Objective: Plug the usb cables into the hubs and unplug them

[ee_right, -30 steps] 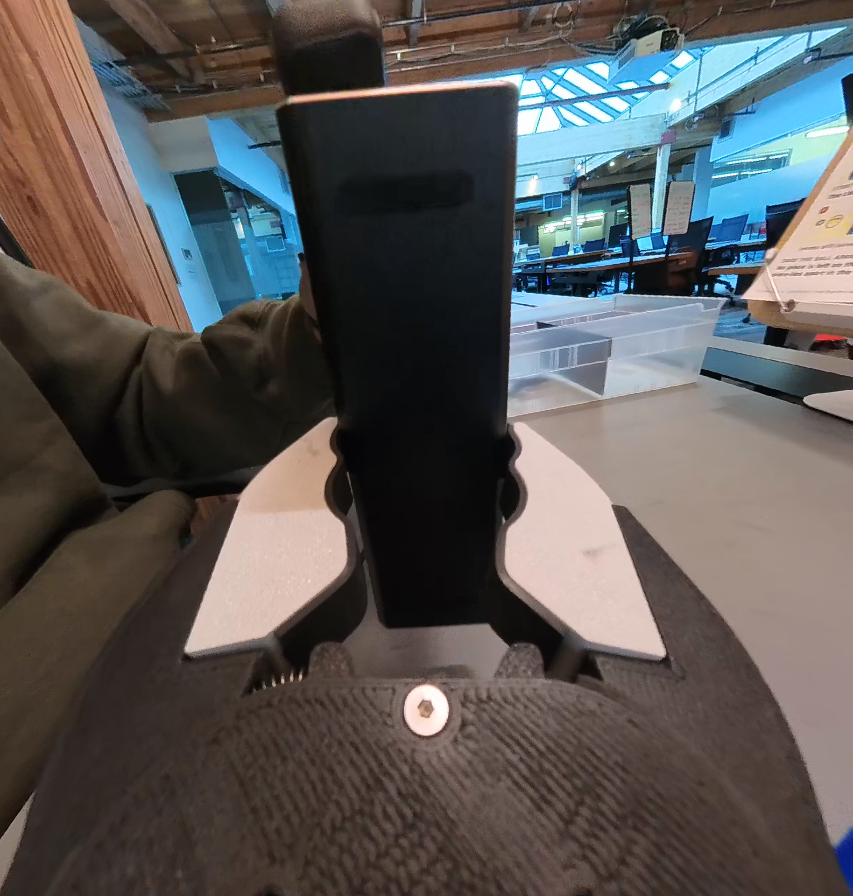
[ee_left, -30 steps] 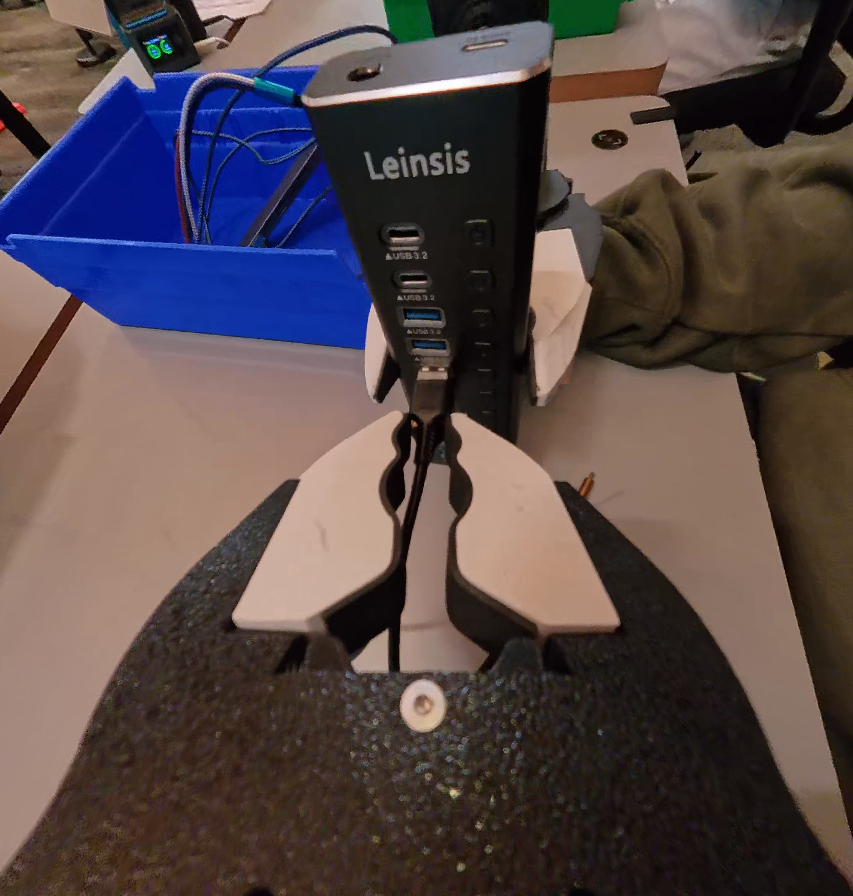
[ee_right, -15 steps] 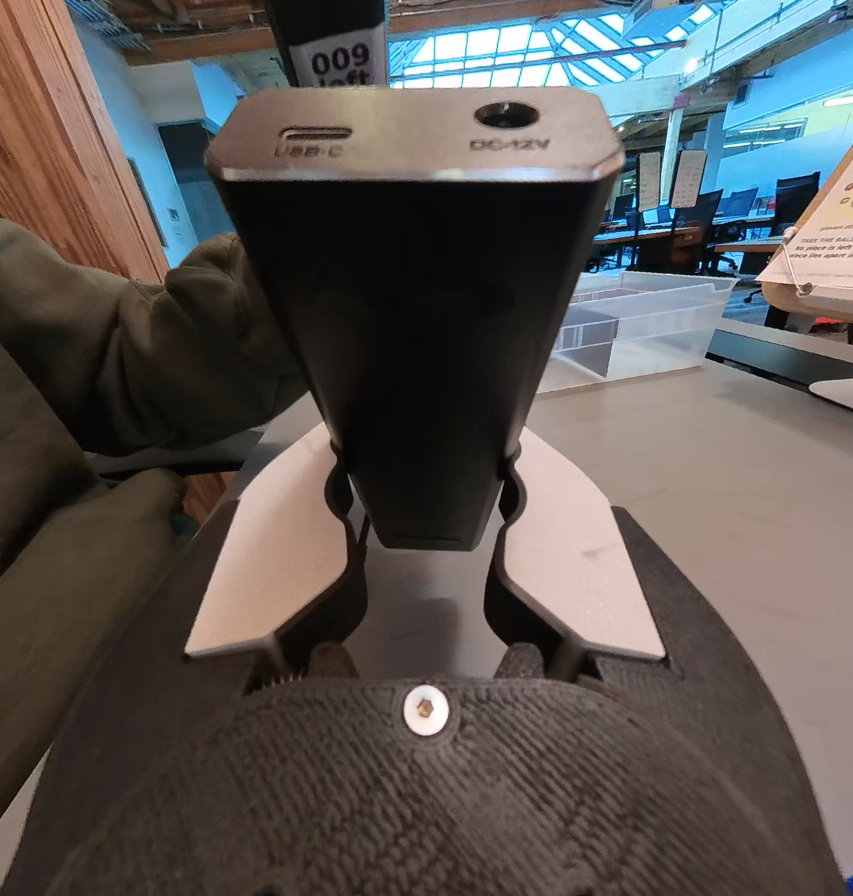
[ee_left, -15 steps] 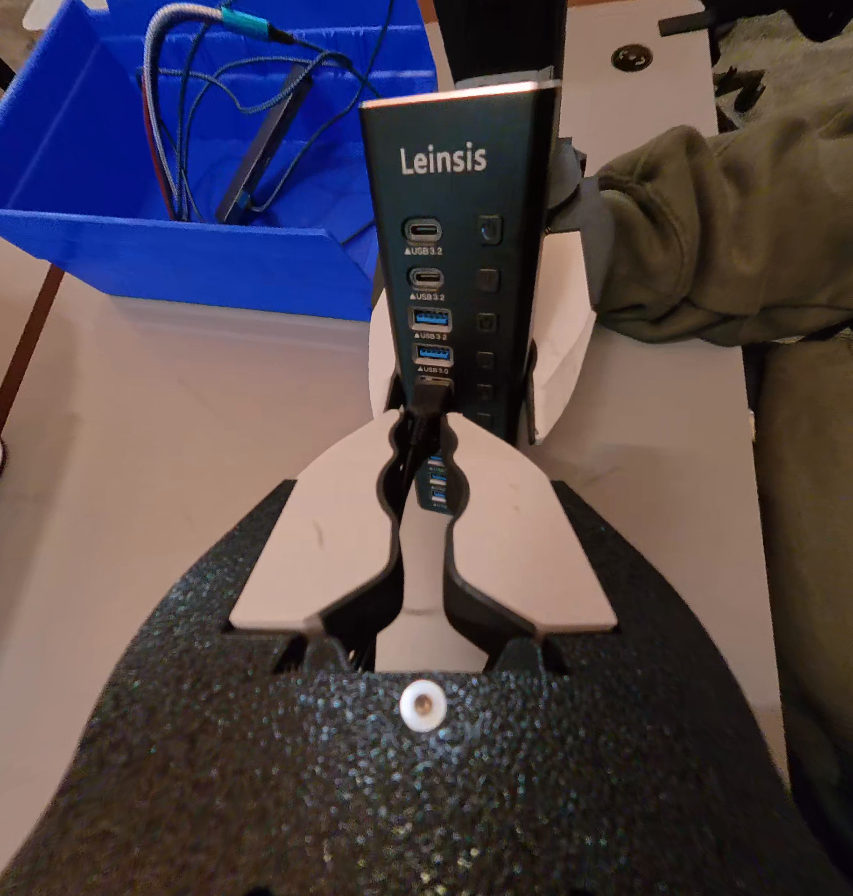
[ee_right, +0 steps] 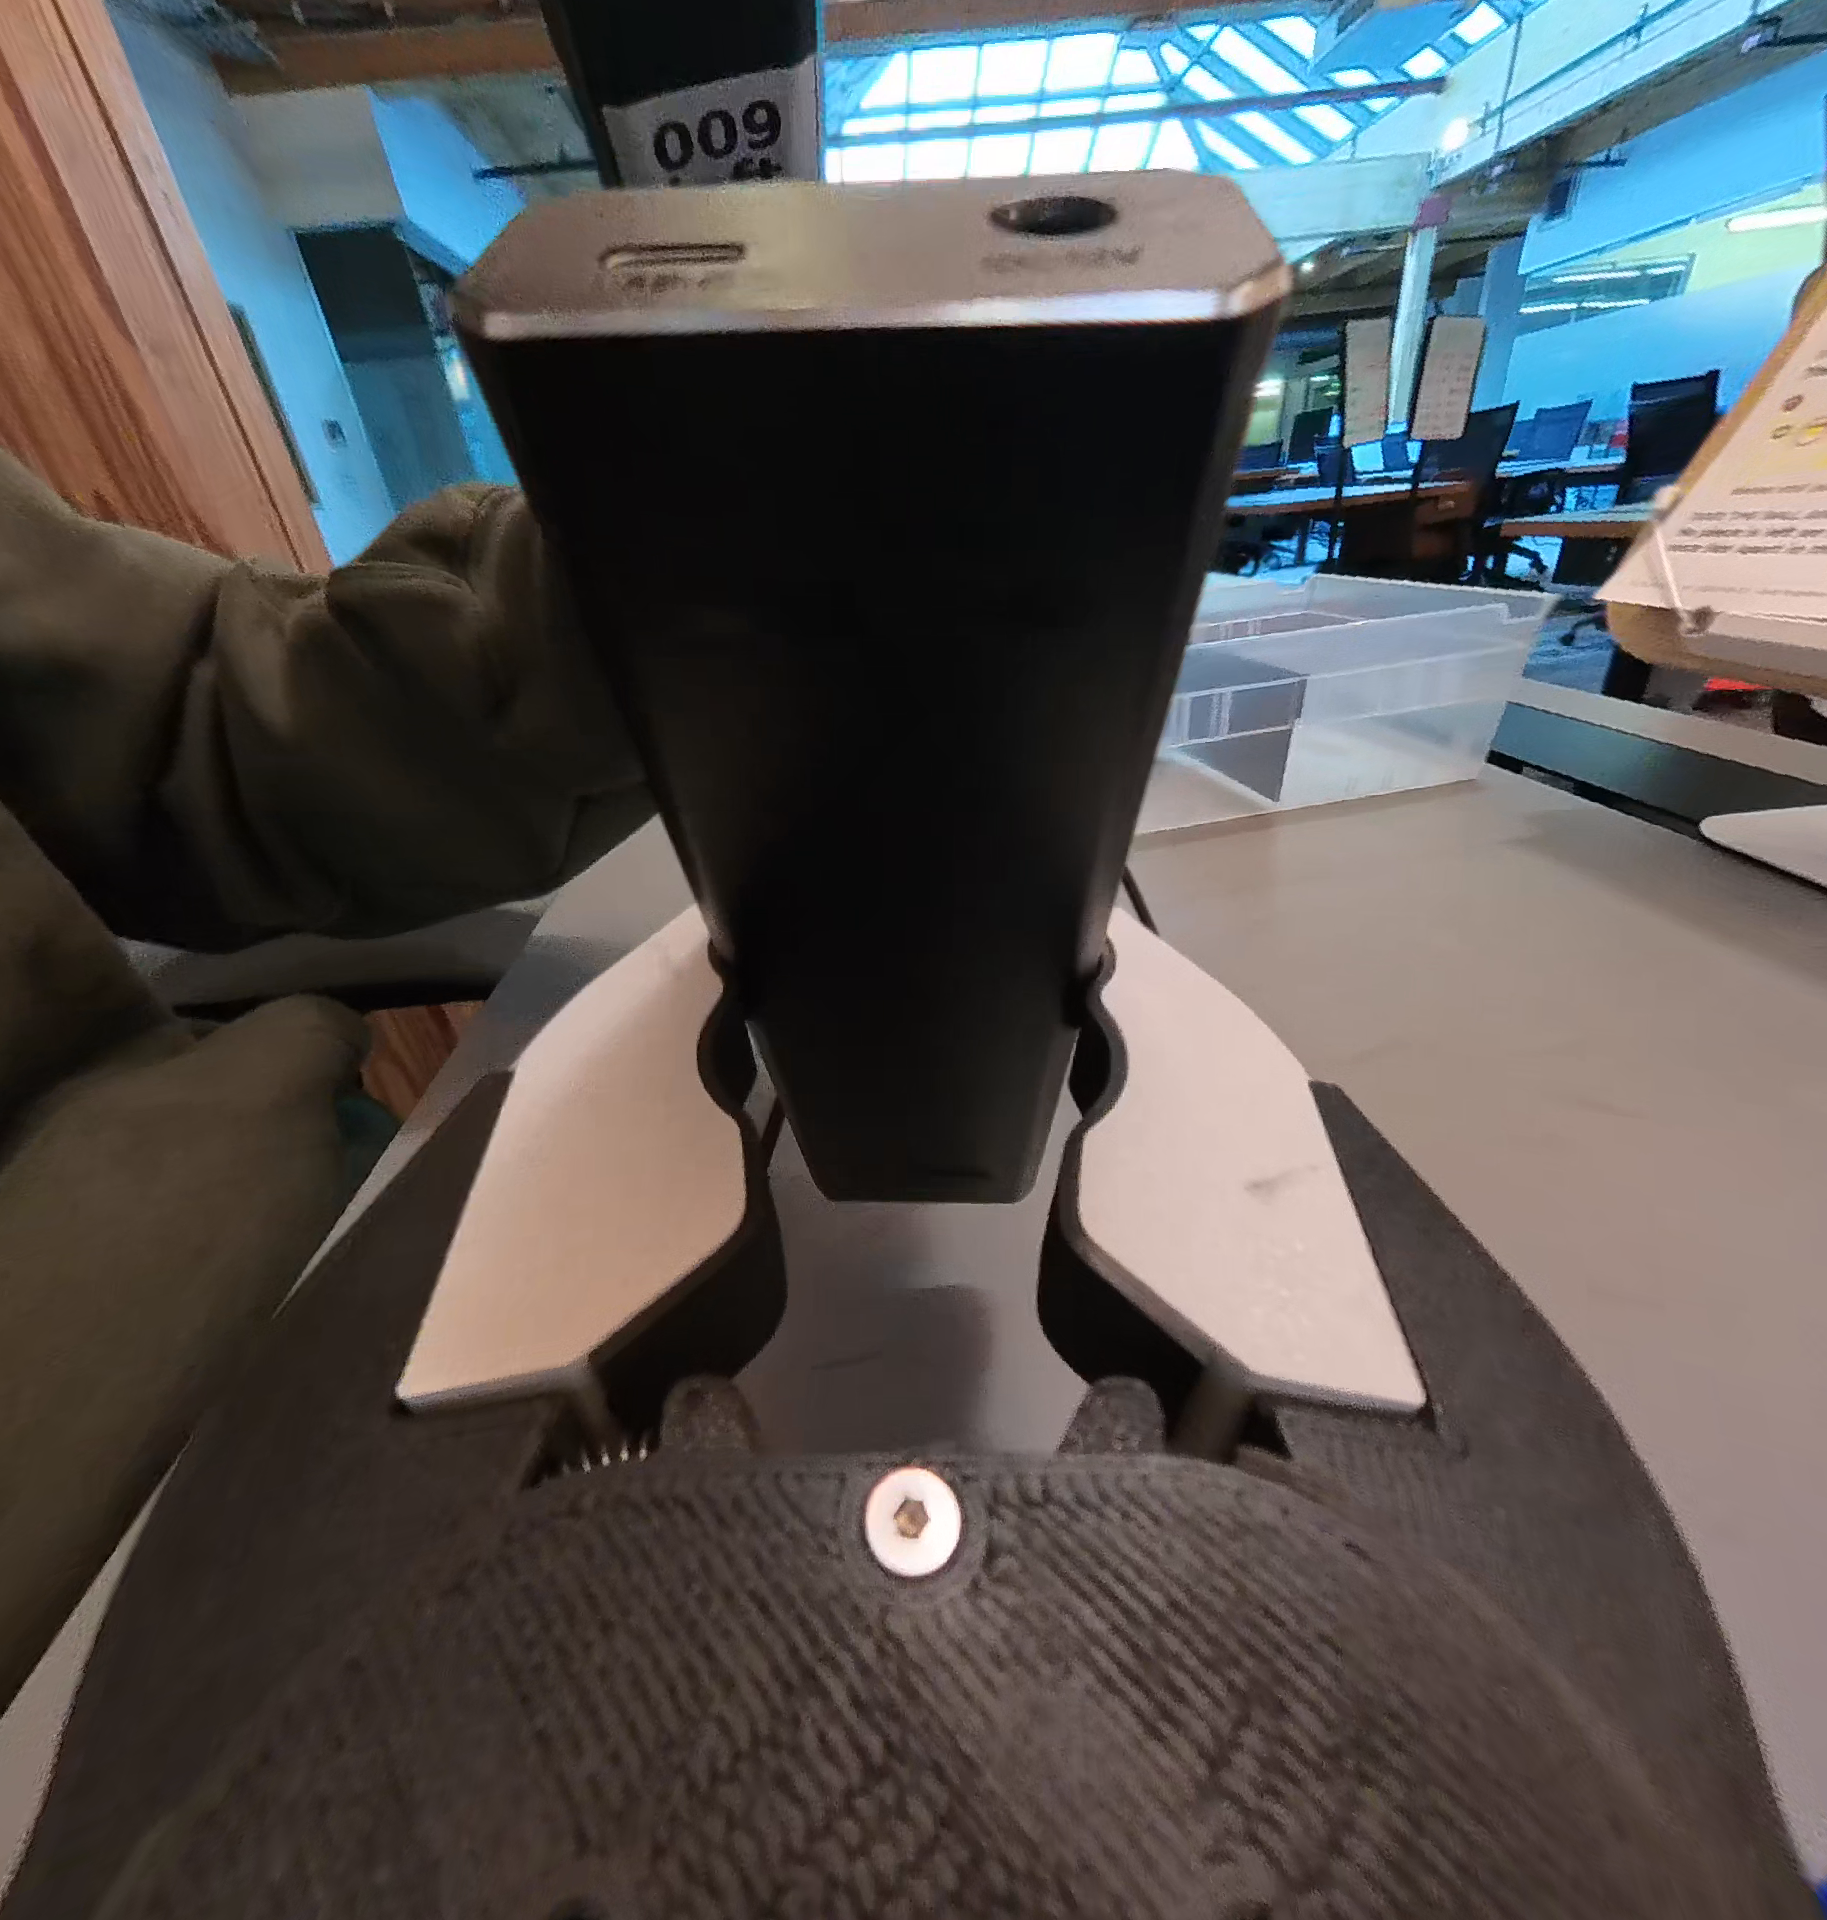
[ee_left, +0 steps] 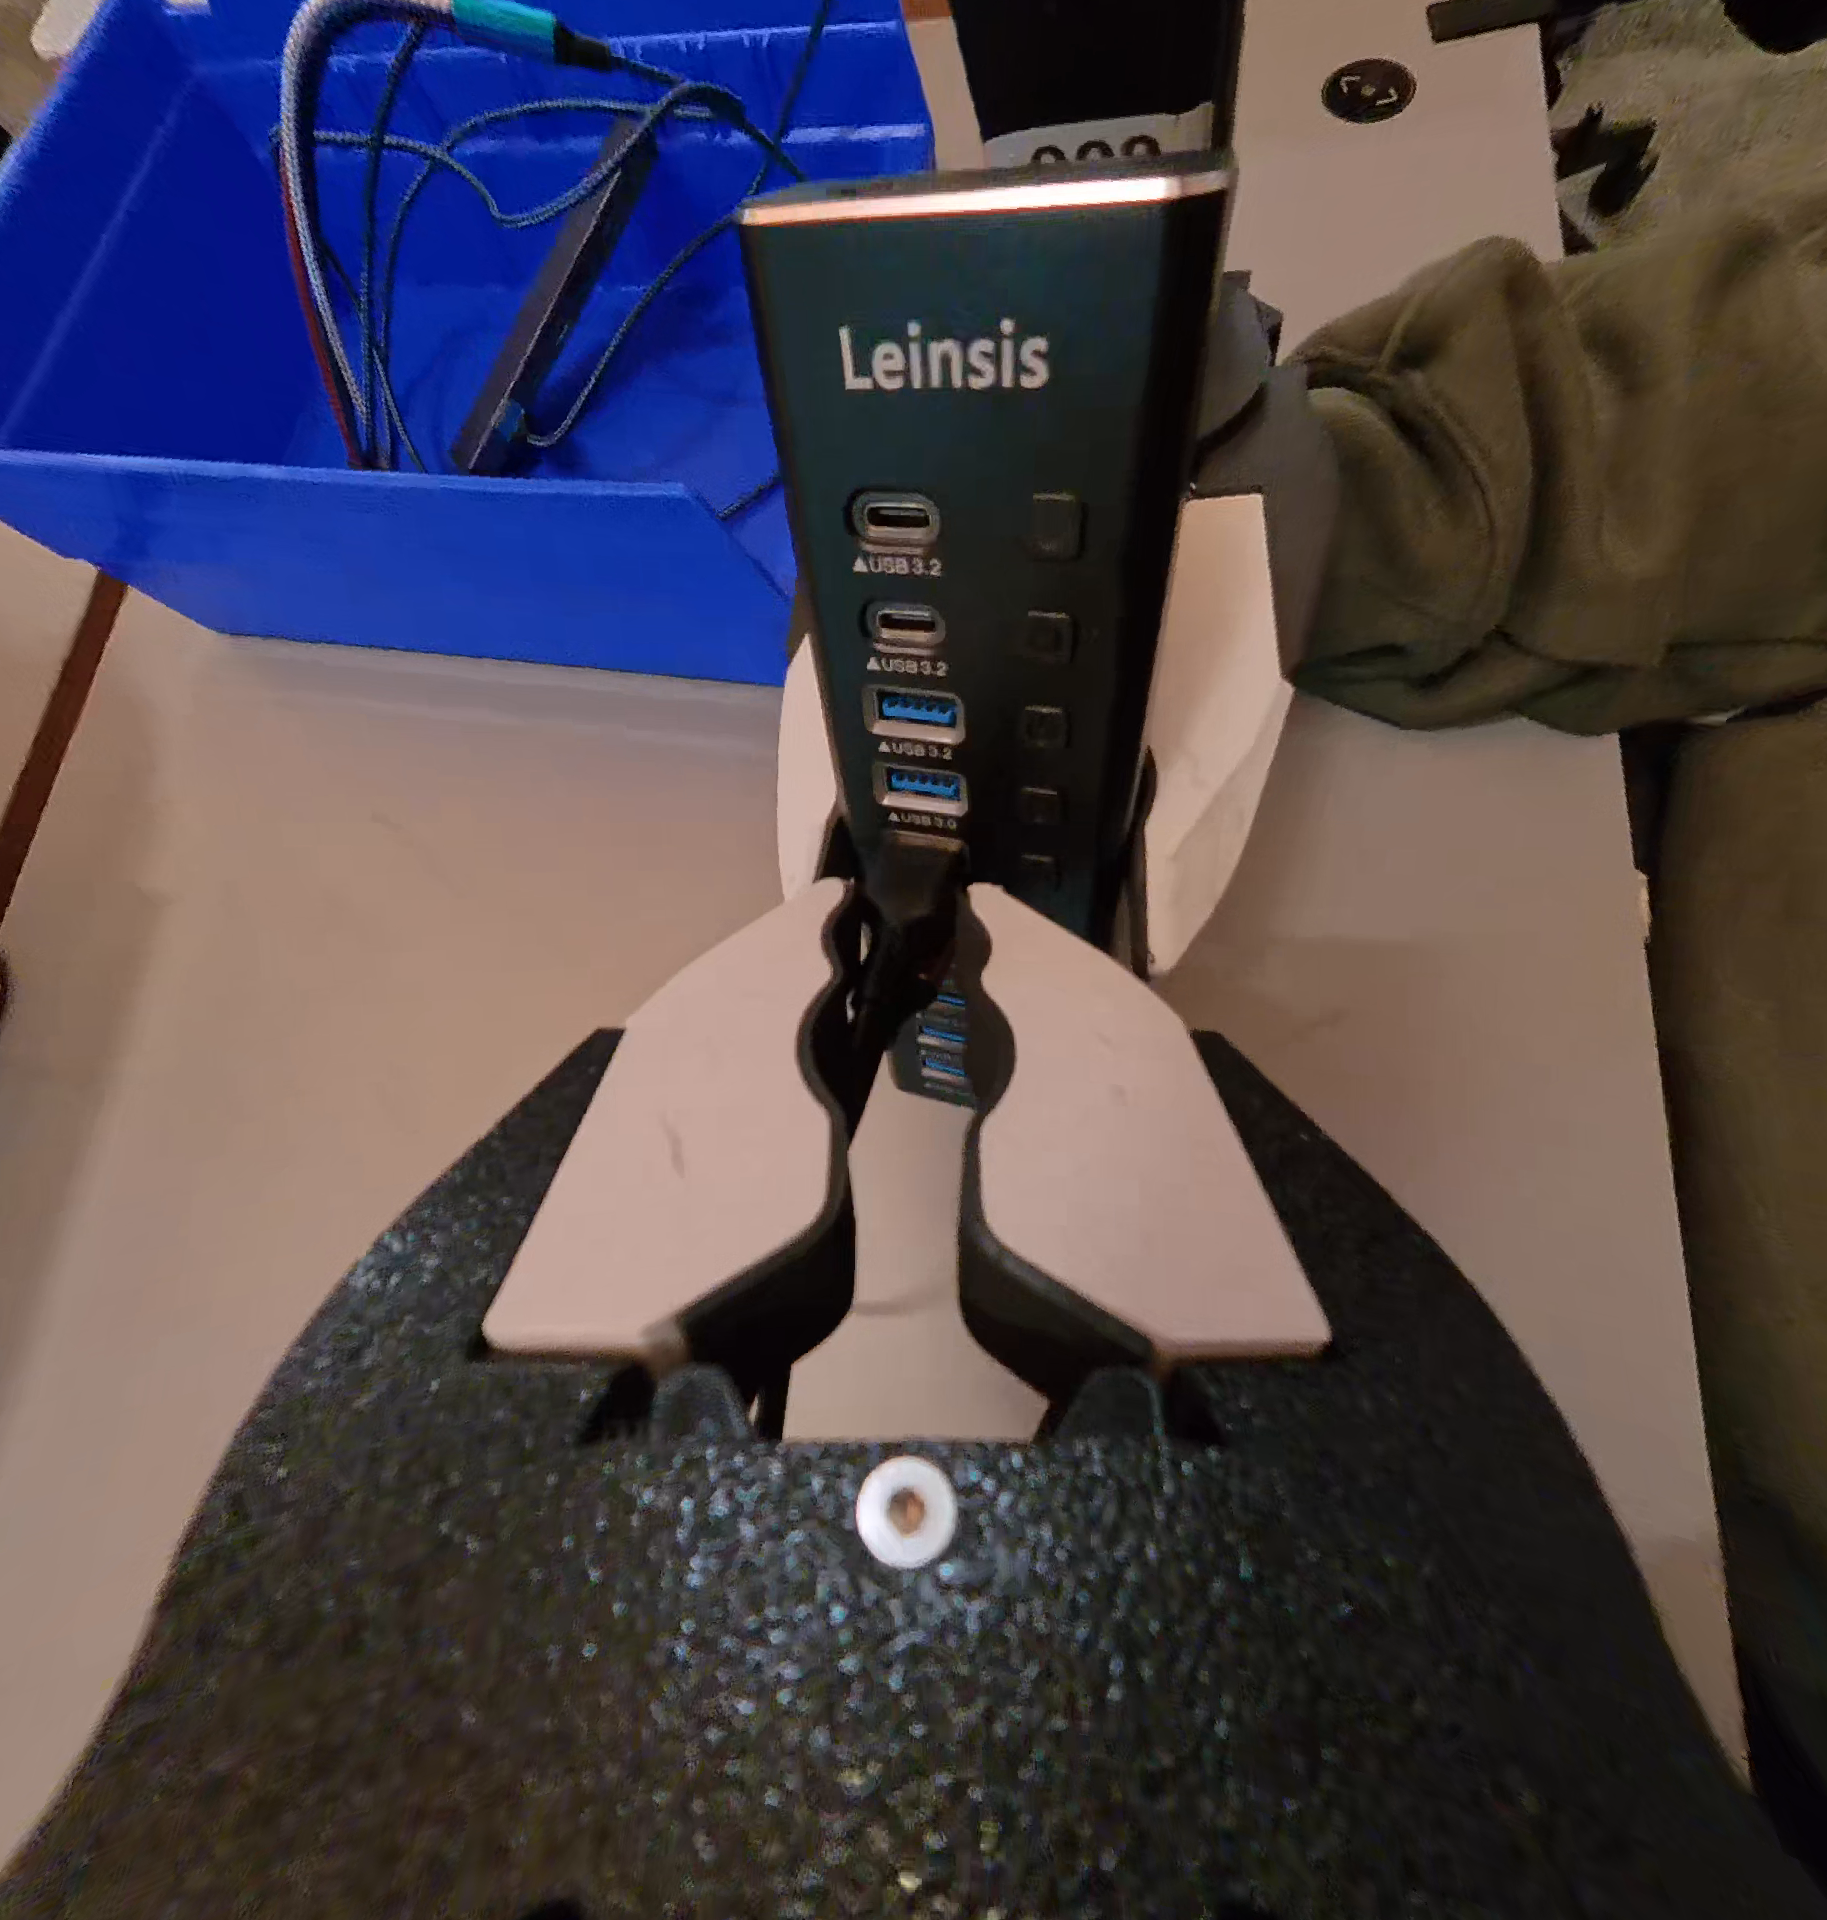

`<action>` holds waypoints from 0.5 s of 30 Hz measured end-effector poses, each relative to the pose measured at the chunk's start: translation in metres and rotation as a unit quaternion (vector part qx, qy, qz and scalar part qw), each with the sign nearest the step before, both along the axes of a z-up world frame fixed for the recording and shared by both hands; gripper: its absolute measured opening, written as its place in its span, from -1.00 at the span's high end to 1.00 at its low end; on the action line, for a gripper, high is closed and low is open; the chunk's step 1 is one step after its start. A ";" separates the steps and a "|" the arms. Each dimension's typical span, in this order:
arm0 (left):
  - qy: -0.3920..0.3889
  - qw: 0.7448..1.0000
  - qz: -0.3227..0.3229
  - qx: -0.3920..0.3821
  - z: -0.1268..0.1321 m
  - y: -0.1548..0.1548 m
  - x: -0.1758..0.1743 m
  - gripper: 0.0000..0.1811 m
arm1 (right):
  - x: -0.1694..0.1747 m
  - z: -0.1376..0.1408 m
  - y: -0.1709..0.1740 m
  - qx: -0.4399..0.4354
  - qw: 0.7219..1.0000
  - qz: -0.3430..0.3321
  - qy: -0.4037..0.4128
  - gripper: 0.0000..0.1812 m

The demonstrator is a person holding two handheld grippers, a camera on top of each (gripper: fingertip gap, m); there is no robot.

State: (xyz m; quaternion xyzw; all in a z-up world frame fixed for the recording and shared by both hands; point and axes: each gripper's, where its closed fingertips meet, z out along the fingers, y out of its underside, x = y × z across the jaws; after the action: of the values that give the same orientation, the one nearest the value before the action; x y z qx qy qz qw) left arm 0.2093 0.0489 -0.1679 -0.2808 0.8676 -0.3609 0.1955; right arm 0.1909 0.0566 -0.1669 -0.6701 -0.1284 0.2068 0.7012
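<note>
A pale desk [ee_left: 348,935] in an open-plan office carries the work, with rows of desks and skylights far behind in the right wrist view. Nearest the left wrist camera, the left gripper [ee_left: 904,914] is pinched narrow on the black USB-A plug [ee_left: 914,868], whose cable [ee_left: 867,1023] trails back between the fingers. The plug sits at a port in the lower part of the black USB hub [ee_left: 976,499]; whether it is fully seated cannot be told.

The right gripper [ee_right: 904,971] clamps the hub's lower end from the back. The hub stands on end, long axis near vertical, port face toward the left gripper, the end with the round power socket up and leaning toward the right camera.

Beyond lie a blue bin [ee_left: 369,551] with braided cables [ee_left: 369,260] and a slim hub [ee_left: 566,301], and a clear divided tray [ee_right: 1335,675].

Likely risks: the plug skewing in the pinch, jamming at the port mouth or levering the hub out of the right gripper's grip.
</note>
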 end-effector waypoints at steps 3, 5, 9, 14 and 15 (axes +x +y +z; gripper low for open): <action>-0.045 0.999 0.001 0.006 0.003 0.002 -0.005 0.71 | -0.005 -0.003 0.002 -0.007 1.000 0.004 -0.020 0.34; -0.083 0.996 0.011 -0.016 0.019 0.000 -0.006 0.56 | -0.006 -0.004 0.002 -0.008 1.000 0.004 -0.022 0.34; -0.099 0.987 0.004 -0.123 0.062 -0.027 -0.011 0.39 | -0.005 -0.003 0.002 -0.010 1.000 0.010 -0.013 0.34; -0.050 0.997 0.009 -0.056 0.034 -0.045 0.011 0.34 | -0.009 -0.004 0.001 -0.010 1.000 0.016 -0.024 0.34; -0.051 0.996 0.006 -0.069 0.034 -0.048 0.013 0.35 | -0.008 -0.002 0.000 -0.003 1.000 0.015 -0.020 0.34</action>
State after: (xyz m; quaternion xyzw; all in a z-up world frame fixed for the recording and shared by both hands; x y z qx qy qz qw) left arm 0.2219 0.0011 -0.1335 -0.2799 0.8279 -0.4325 0.2217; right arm 0.1831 0.0563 -0.1693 -0.6739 -0.1522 0.2045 0.6934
